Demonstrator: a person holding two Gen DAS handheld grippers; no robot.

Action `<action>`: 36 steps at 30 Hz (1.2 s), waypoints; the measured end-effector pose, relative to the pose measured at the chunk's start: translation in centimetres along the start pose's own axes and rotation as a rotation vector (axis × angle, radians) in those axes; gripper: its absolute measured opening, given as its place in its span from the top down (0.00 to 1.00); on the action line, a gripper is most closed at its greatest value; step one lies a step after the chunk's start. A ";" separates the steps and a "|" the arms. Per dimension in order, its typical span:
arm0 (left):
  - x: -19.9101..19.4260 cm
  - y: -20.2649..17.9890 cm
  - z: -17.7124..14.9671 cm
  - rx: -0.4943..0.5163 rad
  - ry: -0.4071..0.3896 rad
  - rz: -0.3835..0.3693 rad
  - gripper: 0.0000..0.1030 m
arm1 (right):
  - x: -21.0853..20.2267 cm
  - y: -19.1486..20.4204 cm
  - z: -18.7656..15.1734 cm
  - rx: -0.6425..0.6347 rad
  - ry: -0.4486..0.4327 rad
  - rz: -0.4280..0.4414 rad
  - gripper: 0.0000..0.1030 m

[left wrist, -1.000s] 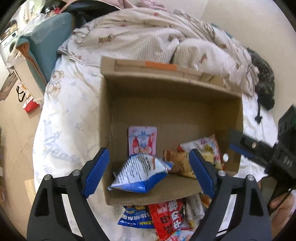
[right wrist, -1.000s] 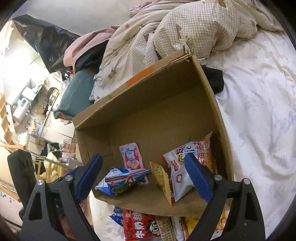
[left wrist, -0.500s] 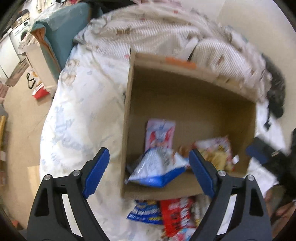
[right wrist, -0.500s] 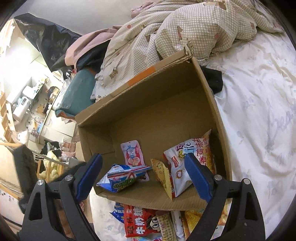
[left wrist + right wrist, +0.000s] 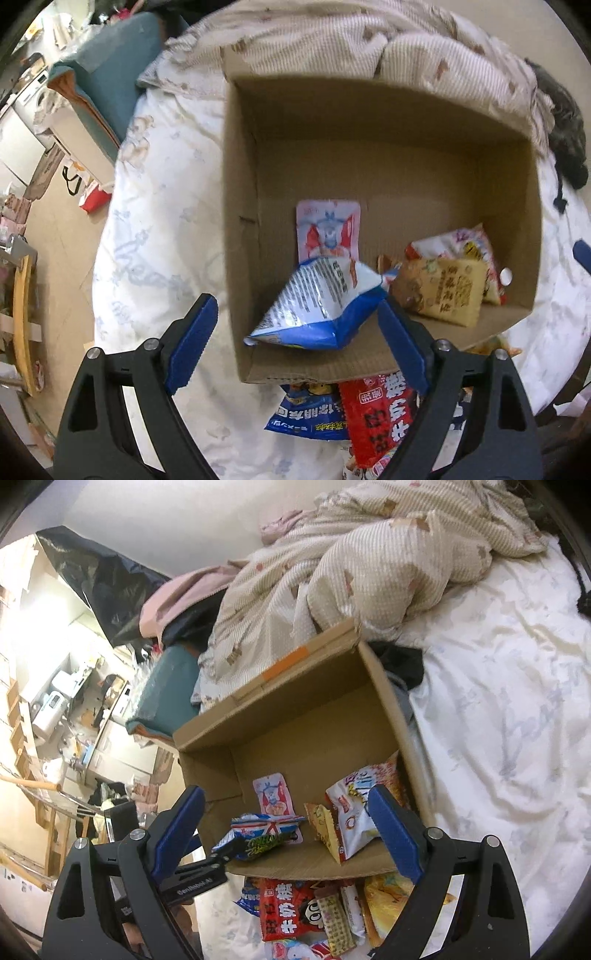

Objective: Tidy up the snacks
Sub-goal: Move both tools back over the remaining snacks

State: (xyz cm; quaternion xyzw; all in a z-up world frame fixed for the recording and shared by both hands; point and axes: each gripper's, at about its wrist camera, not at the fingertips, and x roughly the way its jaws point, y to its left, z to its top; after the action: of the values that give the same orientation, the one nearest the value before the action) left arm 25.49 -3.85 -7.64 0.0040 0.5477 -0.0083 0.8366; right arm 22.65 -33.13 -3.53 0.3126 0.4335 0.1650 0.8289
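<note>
An open cardboard box [image 5: 243,206] lies on the bed; it also shows in the right wrist view [image 5: 295,738]. Inside lie a blue and white chip bag [image 5: 321,302], a pink pouch [image 5: 328,229], a tan packet [image 5: 439,291] and a white and red bag [image 5: 461,243]. Loose snacks lie in front of the box: a red packet [image 5: 376,417] and a blue packet [image 5: 310,417]. My left gripper [image 5: 295,350] is open and empty, just before the box's front edge. My right gripper [image 5: 288,834] is open and empty over the front edge.
A rumpled checked quilt [image 5: 332,40] lies behind the box. The white bed sheet [image 5: 159,221] runs left to the bed edge, with floor and clutter [image 5: 55,184] beyond. A dark garment [image 5: 399,657] lies by the box's right wall.
My left gripper has shifted left and pulled back, so the box sits further right in its view. My right gripper has drawn back slightly. The blue chip bag stays in the box.
</note>
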 end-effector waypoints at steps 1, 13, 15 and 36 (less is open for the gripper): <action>-0.7 0.2 -0.1 -0.001 -0.012 -0.007 0.16 | -0.5 -0.1 -0.1 -0.001 -0.003 -0.002 0.11; -5.1 2.5 -3.8 -0.074 -0.010 -0.091 0.16 | -4.3 -2.3 -4.9 0.034 0.047 -0.079 0.11; -5.5 2.8 -4.9 -0.086 -0.005 -0.100 0.16 | -4.5 -2.4 -5.8 0.023 0.063 -0.095 0.11; -2.3 -5.0 -15.2 0.065 0.191 -0.247 0.16 | -3.3 -4.4 -10.6 0.055 0.165 -0.217 0.11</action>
State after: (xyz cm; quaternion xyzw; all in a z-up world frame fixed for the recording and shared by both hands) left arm 10.53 -8.61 -11.63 -0.0356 0.6206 -0.1284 0.7727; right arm 12.12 -34.26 -8.96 0.2721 0.5358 0.0877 0.7945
